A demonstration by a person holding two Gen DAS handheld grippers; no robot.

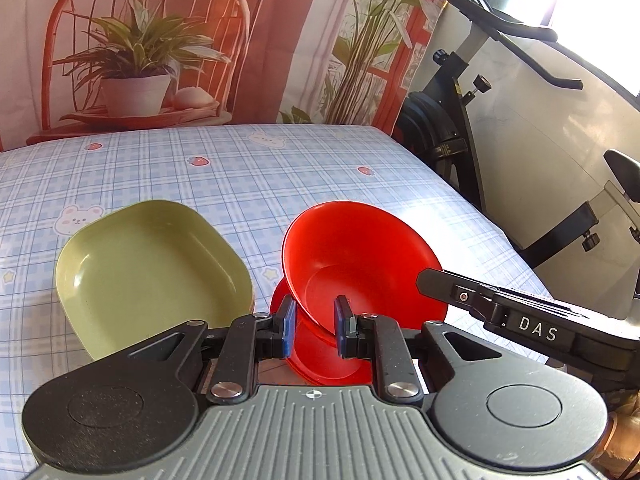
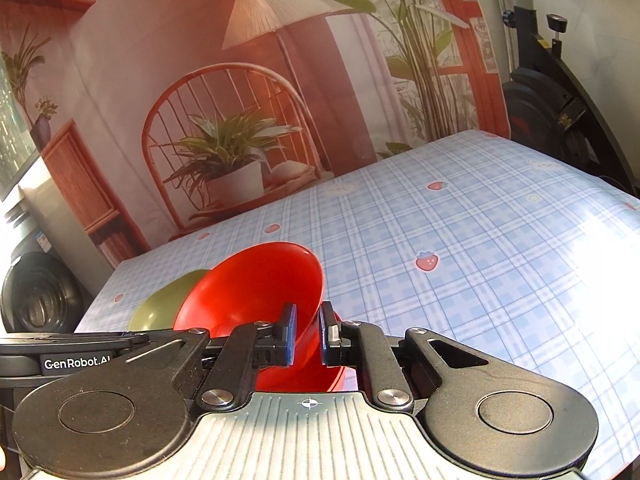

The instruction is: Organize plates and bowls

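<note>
A red bowl (image 1: 352,256) is tilted above a red plate (image 1: 320,356) near the table's front edge. My right gripper (image 2: 307,334) is shut on the bowl's (image 2: 256,284) rim and holds it tilted; its body shows in the left wrist view (image 1: 520,320) at the bowl's right side. My left gripper (image 1: 314,326) stands with its pads on either side of the bowl's lower wall with a gap, and looks open. A green squarish plate (image 1: 152,272) lies on the table to the left; its edge shows in the right wrist view (image 2: 168,304).
The table has a blue checked cloth (image 1: 240,176) with strawberry prints. A printed backdrop (image 1: 180,40) hangs behind it. An exercise bike (image 1: 500,120) stands off the table's right edge. A black heater (image 2: 40,300) sits at the left.
</note>
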